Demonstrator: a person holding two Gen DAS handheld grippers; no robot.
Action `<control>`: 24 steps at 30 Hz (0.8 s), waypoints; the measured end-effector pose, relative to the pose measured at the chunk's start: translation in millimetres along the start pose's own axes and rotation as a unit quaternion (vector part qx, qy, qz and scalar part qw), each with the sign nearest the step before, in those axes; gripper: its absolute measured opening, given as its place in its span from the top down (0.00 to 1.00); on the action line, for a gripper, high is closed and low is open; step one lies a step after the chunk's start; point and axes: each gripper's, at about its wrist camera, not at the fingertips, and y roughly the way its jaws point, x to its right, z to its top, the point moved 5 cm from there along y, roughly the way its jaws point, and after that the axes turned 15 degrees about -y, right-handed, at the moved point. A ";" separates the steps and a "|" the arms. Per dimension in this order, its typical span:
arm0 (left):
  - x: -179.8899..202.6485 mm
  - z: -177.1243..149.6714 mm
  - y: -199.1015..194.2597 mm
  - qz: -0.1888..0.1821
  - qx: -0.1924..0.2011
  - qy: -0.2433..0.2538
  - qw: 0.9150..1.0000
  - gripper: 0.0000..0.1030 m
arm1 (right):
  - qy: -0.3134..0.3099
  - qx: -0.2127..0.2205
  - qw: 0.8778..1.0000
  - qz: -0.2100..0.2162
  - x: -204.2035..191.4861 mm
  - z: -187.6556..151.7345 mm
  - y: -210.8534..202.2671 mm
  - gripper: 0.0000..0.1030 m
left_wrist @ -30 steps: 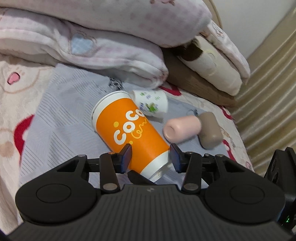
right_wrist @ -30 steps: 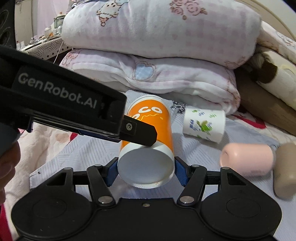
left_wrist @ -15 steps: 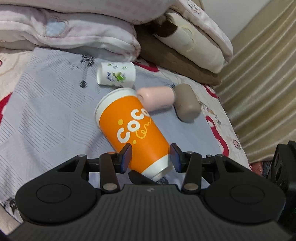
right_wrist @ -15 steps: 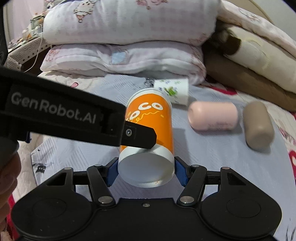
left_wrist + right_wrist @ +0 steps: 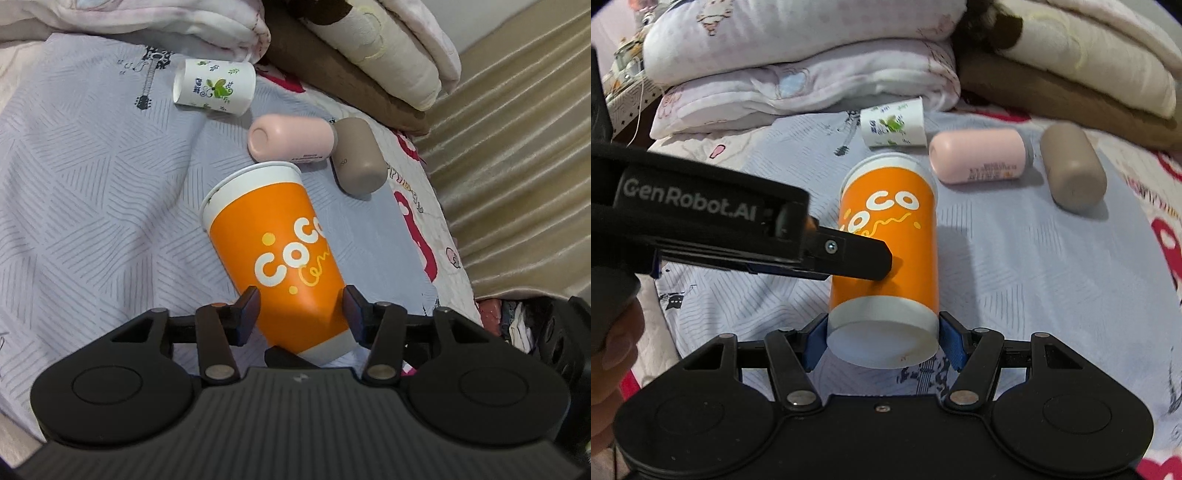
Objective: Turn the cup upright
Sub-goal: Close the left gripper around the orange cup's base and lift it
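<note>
Left wrist view: left claw [image 5: 301, 308] pinching orange cup [image 5: 280, 254] low on its body, rim aimed far over the bed [image 5: 92, 184], likely for tipping upright. Right wrist view: right claw [image 5: 882, 341] clamped across the white base, steadying.

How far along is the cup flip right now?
Done: both hand-held grippers have hold of the orange cup, right at its base, left on its lower body. In hand: the cup is tilted above the gray sheet. Left: standing it upright and letting go.
</note>
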 end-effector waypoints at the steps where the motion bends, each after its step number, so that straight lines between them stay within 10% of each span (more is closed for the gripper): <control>1: -0.4 0.5 1.1 -0.001 0.000 0.000 1.000 0.51 | 0.008 0.000 1.000 0.002 0.3 -0.9 0.0 0.34; 18: -25.1 20.8 28.0 -0.018 -0.031 -0.048 0.998 0.23 | 0.030 -0.014 0.997 0.065 2.6 -1.6 7.5 0.32; 24: -25.0 20.9 37.0 0.004 -0.039 -0.018 0.999 0.30 | 0.028 -0.021 0.995 0.096 1.3 2.0 12.4 0.26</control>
